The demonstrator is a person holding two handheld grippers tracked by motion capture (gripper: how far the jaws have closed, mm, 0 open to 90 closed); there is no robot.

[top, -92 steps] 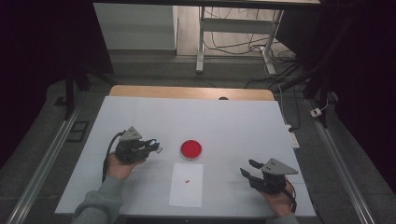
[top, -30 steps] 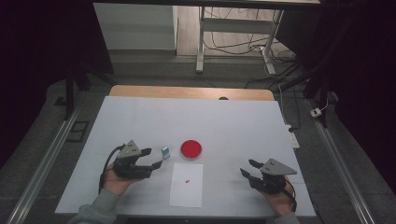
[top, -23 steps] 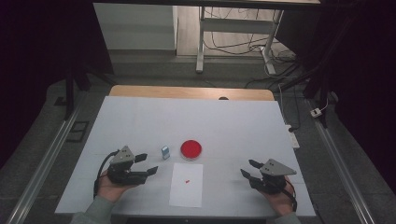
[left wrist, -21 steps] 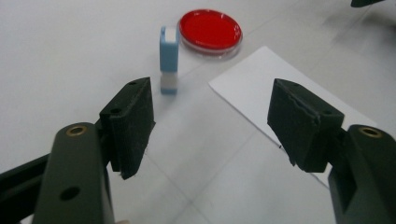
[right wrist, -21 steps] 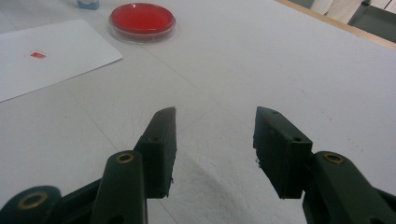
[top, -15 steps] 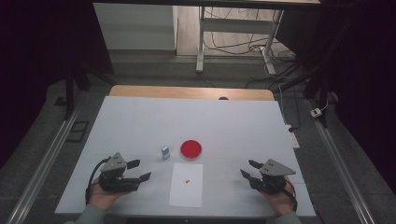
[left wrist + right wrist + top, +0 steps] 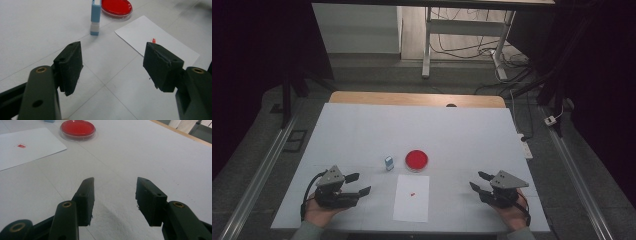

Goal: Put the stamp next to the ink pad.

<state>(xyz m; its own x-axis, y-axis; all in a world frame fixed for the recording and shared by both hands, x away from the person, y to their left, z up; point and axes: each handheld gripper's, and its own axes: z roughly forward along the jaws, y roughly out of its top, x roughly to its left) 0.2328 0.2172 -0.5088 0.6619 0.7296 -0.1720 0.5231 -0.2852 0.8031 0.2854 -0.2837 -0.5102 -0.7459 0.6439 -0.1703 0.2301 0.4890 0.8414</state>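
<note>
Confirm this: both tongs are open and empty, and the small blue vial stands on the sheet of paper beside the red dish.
Not quite. The small blue vial stands on the bare table, off the sheet of paper, as the high view shows. The rest holds: left tongs and right tongs are open and empty.

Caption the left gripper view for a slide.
Open left claw faces a blue vial, red dish and paper sheet.

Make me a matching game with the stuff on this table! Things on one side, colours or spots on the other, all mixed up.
Things:
1. round dish
2. small blue and white vial
3. sheet of paper
4. left gripper

Clues:
A. white, with a tiny red speck on it
B. open, near the table's left front edge
C. red inside
D. standing just left of the dish

Pairs: 1-C, 2-D, 3-A, 4-B
</note>
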